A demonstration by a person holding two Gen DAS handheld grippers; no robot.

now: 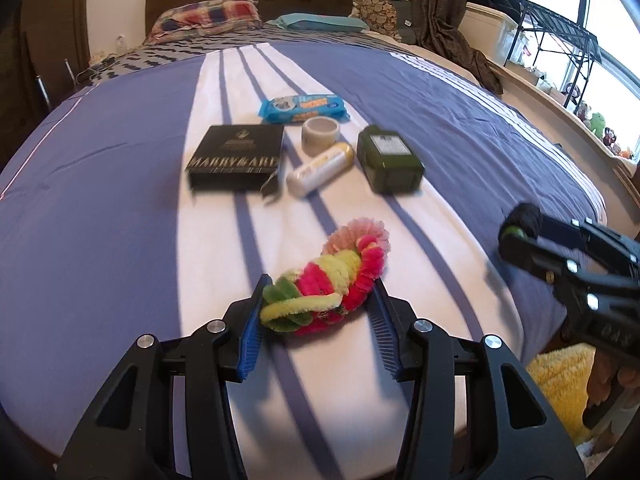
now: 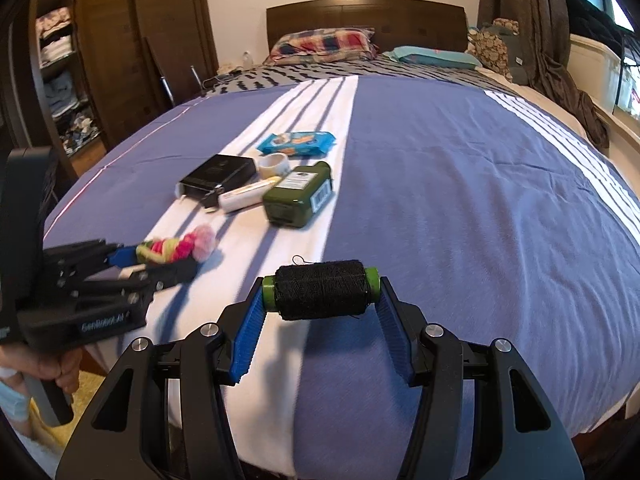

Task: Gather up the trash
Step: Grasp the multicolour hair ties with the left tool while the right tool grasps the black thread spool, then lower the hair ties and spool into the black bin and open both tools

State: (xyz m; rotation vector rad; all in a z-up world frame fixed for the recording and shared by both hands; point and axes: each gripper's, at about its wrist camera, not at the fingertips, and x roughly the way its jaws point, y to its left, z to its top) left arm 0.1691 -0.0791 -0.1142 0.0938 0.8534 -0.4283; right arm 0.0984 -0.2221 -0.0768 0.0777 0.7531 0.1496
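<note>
Between right tongs [image 2: 320,292] a thread spool [image 2: 322,290], label hidden

**user1:** what do these handheld rigs look like up close?

**user2:** Both are matte black plastic. The left gripper [image 1: 320,292] and right gripper [image 2: 320,292] each have two angular black arms with triangular cutouts, and round silver screw heads at the joints. The fingers [image 1: 251,332] are lined with bright blue ribbed pads.

**user1:** any branding?

**user2:** yeah, white "GenRobot.AI" lettering on the side of the left body, seen from the right wrist camera. It has a grey pistol-style handle under it, and small silver bolts along the linkage.

**user1:** and the person?

**user2:** just a bare hand [image 2: 60,368], plus a bit of light blue sleeve below it.
</note>
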